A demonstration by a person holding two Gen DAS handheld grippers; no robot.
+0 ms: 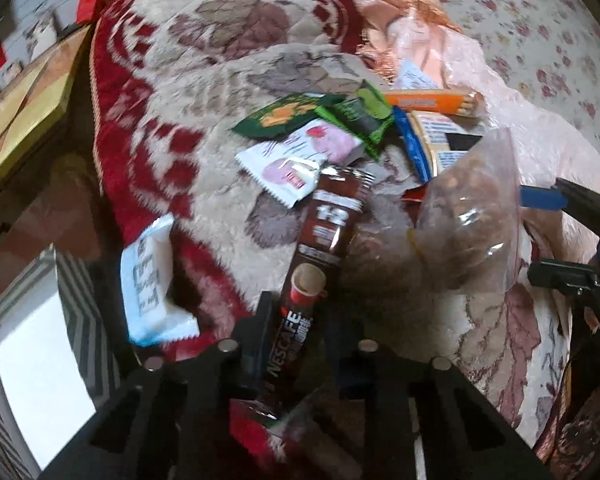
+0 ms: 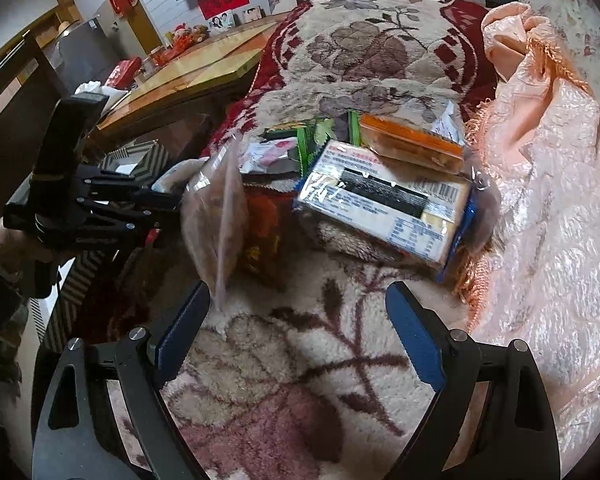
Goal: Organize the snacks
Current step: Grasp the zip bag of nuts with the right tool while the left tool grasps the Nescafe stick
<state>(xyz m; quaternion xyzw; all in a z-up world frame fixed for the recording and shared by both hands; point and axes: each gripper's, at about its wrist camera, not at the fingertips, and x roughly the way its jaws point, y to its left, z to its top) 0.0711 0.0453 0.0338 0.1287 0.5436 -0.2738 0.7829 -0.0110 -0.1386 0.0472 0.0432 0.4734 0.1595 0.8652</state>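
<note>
My left gripper (image 1: 296, 320) is shut on a long brown Nescafe packet (image 1: 320, 256) and holds it over the red and cream blanket (image 1: 172, 92). A clear bag of nuts (image 1: 468, 220) stands right of it, and it also shows in the right wrist view (image 2: 216, 216). Beyond lie a white and pink wrapper (image 1: 300, 152), green packets (image 1: 332, 118), an orange box (image 1: 432, 101) and a blue-edged cracker pack (image 2: 384, 204). A white and blue bar (image 1: 152, 280) lies left. My right gripper (image 2: 296, 316) is open and empty, just short of the pile.
A pink satin cloth (image 2: 548, 200) covers the bed on the right. A wooden table (image 2: 204, 64) stands at the left beyond the bed edge. The left gripper's body (image 2: 92, 204) shows at the left in the right wrist view. The floor (image 1: 40, 380) lies below left.
</note>
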